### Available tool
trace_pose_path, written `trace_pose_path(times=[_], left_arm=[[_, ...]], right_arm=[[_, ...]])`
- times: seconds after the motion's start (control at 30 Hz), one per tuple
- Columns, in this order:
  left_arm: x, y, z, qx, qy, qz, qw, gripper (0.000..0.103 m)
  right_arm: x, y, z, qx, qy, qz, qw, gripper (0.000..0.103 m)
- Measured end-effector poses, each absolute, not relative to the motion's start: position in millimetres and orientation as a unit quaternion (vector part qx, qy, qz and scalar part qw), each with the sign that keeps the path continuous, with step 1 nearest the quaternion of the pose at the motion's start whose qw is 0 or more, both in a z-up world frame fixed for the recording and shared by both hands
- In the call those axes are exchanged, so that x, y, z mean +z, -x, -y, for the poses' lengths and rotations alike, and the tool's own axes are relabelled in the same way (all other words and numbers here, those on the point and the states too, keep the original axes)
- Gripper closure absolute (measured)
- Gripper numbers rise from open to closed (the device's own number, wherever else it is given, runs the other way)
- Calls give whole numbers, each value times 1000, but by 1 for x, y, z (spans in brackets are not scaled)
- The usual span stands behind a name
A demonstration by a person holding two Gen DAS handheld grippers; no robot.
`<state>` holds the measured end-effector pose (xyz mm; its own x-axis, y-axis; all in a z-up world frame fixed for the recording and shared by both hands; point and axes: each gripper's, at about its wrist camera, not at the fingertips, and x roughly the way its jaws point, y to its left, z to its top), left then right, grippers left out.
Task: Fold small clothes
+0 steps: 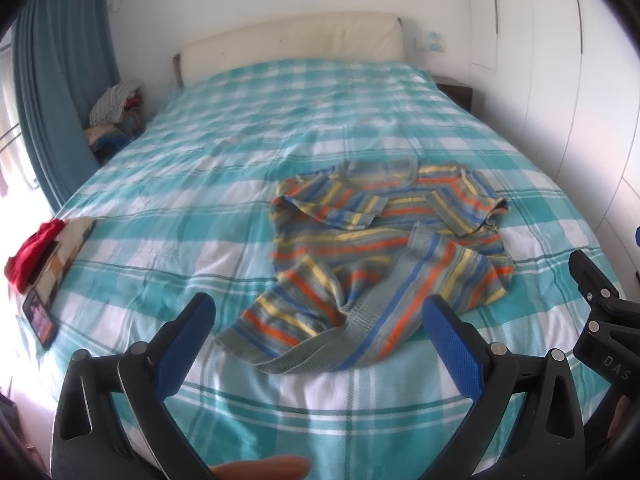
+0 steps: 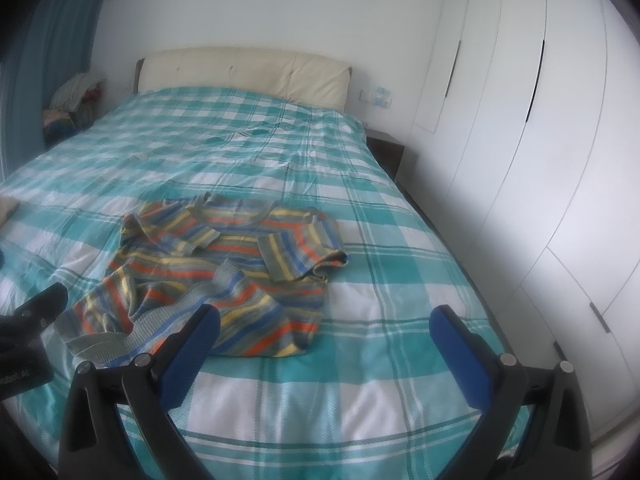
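On bed (image 1: 200, 168): 1 striped sweater (image 1: 384, 248).

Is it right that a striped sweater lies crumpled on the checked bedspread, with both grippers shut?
Not quite. The striped sweater does lie crumpled on the checked bedspread, but both grippers are open: the left gripper in the left wrist view, the right gripper in the right wrist view.
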<state>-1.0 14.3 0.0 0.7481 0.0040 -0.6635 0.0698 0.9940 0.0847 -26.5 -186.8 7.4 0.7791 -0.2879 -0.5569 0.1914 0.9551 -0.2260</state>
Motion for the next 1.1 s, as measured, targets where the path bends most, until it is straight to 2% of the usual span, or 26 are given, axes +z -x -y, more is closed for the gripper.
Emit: trace_pose_path(times=[0.13,0.3,0.4,0.5,0.67,0.77,0.8,0.83,0.87,0.9,0.93,0.97,1.0,1.03,1.1], left_arm=[[-17,-5,-33,-3,-52,-364,930,0],[-84,-31,-85,72,-89,-419,901,0],[-124,-46,-110,92,-83,-466,876,0],[-138,-54,-129,53,-12,-489,870,0],[-147,-92,-128,-3,18,-512,859,1],[-161,-113,-125,-24,31,-544,838,3],[-163,-117,-128,-25,37,-545,837,3],[-164,-118,-131,-24,38,-542,839,9],[-164,-118,-135,-21,38,-540,841,23],[-164,-117,-138,-20,39,-538,842,31],[-163,-115,-141,-26,41,-536,843,50],[-162,-112,-142,-37,44,-535,843,76],[-160,-109,-142,-53,45,-535,842,90],[-158,-104,-141,-68,42,-534,842,97],[-152,-92,-136,-89,29,-524,847,99]], right_arm=[[-1,23,196,-95,64,-320,940,0],[-33,18,233,-70,13,-347,935,0],[-59,3,246,10,-30,-367,930,0],[-85,-35,239,82,-36,-425,901,0],[-84,-123,229,119,-43,-407,904,0],[-104,-182,205,143,-4,-468,872,0],[-117,-197,200,155,-2,-495,855,5],[-128,-207,194,167,-4,-513,842,25],[-138,-213,189,180,-7,-528,830,43],[-145,-217,184,188,0,-540,821,81],[-145,-213,181,183,14,-537,823,88],[-139,-206,180,187,22,-523,831,90],[-129,-194,180,208,19,-507,836,95],[-117,-178,182,228,18,-494,839,95],[-94,-142,188,255,28,-468,846,95]])
